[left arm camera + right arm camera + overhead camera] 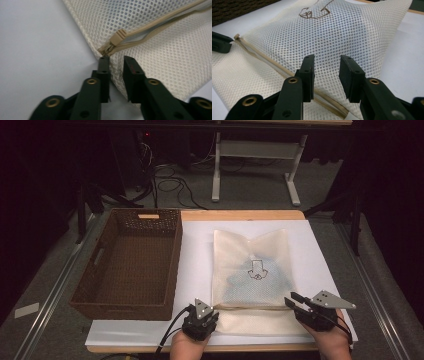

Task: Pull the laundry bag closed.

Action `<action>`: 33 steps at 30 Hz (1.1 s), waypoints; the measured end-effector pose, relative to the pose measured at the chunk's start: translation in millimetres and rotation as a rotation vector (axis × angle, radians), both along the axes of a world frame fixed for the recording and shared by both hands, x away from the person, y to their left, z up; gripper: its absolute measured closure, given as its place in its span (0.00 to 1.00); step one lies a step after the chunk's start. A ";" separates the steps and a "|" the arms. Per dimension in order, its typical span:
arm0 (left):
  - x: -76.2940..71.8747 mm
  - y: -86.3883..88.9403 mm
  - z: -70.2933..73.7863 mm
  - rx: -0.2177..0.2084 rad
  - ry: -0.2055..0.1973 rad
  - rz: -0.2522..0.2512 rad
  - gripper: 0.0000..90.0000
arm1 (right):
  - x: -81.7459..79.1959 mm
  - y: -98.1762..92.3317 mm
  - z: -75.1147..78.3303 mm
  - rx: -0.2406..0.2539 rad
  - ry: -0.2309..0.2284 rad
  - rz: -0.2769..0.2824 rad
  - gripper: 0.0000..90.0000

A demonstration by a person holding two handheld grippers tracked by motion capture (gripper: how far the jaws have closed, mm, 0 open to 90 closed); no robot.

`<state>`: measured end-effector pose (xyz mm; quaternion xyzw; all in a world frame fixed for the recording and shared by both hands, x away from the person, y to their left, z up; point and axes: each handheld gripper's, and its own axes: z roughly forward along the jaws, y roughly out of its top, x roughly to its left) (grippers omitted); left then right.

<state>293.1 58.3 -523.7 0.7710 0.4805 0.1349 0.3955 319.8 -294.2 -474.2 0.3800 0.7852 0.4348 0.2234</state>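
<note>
A cream mesh zip bag [252,265] lies flat on the white sheet [195,270], with a drawn emblem on top and something bluish inside. My left gripper [214,314] is at its near left corner. In the left gripper view the jaws [116,60] stand a little apart, just short of the tan zipper pull [117,38], and the pads press on nothing. My right gripper [291,298] is at the near right corner. There the mesh [332,32] bulges up between its jaws [326,61], which are shut on the upper layer above the zipper line.
A dark brown wicker basket [125,310] stands empty at the left on the sheet, close beside the bag. The wooden table edge [240,215] runs behind. Table legs and cables lie on the floor beyond. One jaw of the left gripper [220,42] pokes in beside the zipper pull [236,36].
</note>
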 end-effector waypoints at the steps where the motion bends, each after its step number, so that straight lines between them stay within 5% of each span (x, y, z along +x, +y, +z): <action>1: 0.5 0.9 -0.3 -0.021 0.009 -0.003 0.91 | -0.9 1.0 0.4 0.003 0.006 -0.002 0.73; 5: -0.8 -2.1 1.2 -0.001 -0.012 -0.008 0.97 | -6.4 11.3 4.8 0.007 -0.011 0.035 0.73; 9: -5.5 -6.5 7.6 -0.008 -0.091 -0.011 0.97 | -12.5 27.6 10.2 0.015 -0.025 0.091 0.72; 16: -13.7 -16.3 12.0 -0.013 -0.154 -0.046 0.97 | -14.3 65.3 15.1 -0.005 -0.015 0.201 0.72; 33: -15.0 -23.8 9.3 0.017 -0.167 -0.063 0.97 | 2.4 144.0 4.8 -0.037 0.045 0.316 0.75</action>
